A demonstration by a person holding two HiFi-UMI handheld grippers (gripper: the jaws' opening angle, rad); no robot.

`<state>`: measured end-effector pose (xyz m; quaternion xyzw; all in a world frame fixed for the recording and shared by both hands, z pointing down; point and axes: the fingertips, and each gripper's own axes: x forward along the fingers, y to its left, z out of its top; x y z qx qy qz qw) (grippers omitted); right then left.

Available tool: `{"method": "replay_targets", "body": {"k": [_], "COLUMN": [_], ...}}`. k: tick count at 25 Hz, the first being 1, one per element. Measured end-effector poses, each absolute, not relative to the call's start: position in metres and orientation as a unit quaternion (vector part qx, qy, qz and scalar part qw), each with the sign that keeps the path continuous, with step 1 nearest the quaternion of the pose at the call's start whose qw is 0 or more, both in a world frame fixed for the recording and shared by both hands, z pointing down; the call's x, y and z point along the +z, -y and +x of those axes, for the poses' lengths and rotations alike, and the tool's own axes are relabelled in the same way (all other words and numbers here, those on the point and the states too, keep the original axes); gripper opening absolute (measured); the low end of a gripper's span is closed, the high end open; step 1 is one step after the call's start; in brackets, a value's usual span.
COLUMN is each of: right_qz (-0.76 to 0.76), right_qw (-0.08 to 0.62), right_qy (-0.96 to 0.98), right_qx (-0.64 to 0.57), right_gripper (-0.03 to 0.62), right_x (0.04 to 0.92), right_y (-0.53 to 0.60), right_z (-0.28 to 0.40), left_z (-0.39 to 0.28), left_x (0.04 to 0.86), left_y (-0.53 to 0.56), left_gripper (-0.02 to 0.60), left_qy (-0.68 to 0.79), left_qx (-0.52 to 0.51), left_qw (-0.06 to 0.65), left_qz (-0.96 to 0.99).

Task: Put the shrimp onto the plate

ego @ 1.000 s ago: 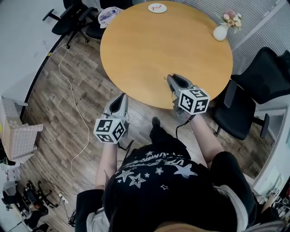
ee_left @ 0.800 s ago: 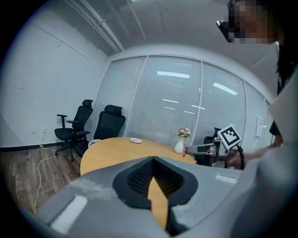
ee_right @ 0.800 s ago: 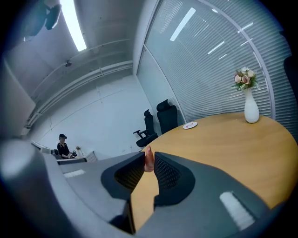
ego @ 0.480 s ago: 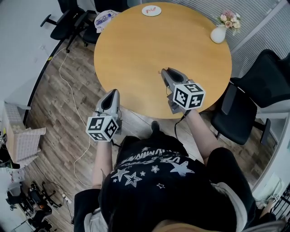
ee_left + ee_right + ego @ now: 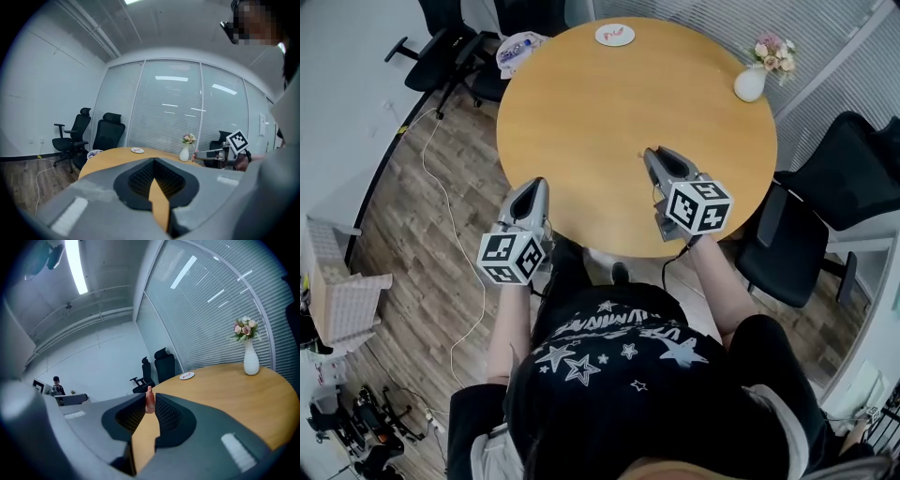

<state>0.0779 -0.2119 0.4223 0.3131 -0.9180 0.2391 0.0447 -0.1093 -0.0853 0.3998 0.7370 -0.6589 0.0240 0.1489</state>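
Left hand-held gripper (image 5: 531, 190) closed (right (image 5: 657, 157) clamped)

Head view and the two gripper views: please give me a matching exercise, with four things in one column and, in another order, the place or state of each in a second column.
Things:
1. shrimp
2. plate
3. vase
4. left tongs

Places or states:
A. closed, with nothing between them
B. lying at the far edge of the table, opposite the person
C. pinched in the right tongs
D. standing near the table's right edge, holding flowers

Pairs: 1-C, 2-B, 3-D, 4-A
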Motion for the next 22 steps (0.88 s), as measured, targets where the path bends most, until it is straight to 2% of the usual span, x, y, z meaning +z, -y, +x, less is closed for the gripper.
{"method": "replay_targets", "body": {"k": [11,22], "right_qz": [0.388,0.454], "right_qw": [0.035,0.059], "right_qy": [0.898,0.866], "right_qx": [0.207,0.199], "right_gripper": [0.066,0.066], "right_x": [0.393,0.404], "right_y": [0.287,0.398], "right_z": [0.056,-0.011], "left_z": [-0.181,-0.251], "left_x": [0.399,0.405], "left_y": [0.166,0.300], "left_gripper": [0.002,0.002], "left_qy": [0.619,0.547], "left_qx": [0.008,0.023], "left_qw": [0.158,0.164], "left_qz": [0.769,0.820]}}
